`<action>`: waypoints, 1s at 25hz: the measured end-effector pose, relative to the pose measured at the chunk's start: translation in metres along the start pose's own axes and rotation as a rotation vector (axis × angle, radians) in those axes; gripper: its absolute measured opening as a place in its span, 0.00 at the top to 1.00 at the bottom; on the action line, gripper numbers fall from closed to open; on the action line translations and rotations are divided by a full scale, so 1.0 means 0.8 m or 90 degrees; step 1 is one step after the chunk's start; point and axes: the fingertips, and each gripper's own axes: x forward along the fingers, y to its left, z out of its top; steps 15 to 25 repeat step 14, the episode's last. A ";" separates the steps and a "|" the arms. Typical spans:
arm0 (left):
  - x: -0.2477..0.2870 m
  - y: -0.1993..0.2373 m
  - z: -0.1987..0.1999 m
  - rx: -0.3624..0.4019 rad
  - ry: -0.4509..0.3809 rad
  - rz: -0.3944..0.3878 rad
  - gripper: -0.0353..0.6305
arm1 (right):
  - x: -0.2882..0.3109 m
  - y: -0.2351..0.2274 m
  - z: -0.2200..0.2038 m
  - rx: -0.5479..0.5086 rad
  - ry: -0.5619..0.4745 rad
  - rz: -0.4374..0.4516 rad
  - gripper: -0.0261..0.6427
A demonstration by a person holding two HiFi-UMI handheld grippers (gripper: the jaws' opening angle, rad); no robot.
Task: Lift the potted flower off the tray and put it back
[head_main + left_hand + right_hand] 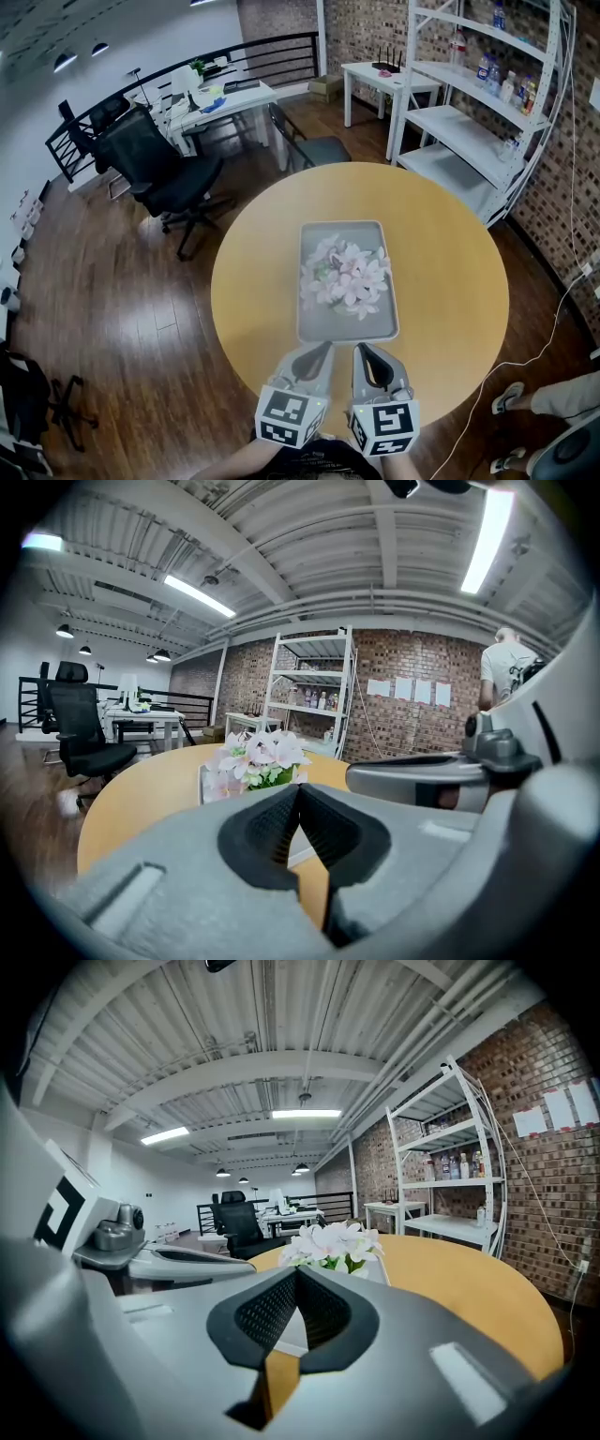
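Shut and empty, left hand-held gripper [322,349] and right hand-held gripper [362,350] are facing flower [345,274] at 12 o'clock: likely light, fragile; grip pot.

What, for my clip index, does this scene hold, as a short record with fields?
table: round, wood-coloured
tray: grey, mid-table
flower: pink-white, on the tray, untouched
left gripper: shut, empty, by the tray's near edge
right gripper: shut, empty, beside the left one
shelf: white, beyond the table, holds bottles
chair: black, off to the far left
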 end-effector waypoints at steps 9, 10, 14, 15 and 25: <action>0.000 0.005 -0.002 0.002 0.003 0.004 0.94 | 0.004 0.004 -0.005 0.002 0.005 0.007 0.96; 0.000 0.005 -0.002 0.000 0.004 0.004 0.94 | 0.005 0.004 -0.004 0.003 0.005 0.007 0.96; 0.002 0.005 -0.004 -0.011 0.004 0.002 0.94 | 0.007 0.004 -0.004 0.003 0.005 0.009 0.96; 0.002 0.005 -0.004 -0.011 0.004 0.002 0.94 | 0.007 0.004 -0.004 0.003 0.005 0.009 0.96; 0.002 0.005 -0.004 -0.011 0.004 0.002 0.94 | 0.007 0.004 -0.004 0.003 0.005 0.009 0.96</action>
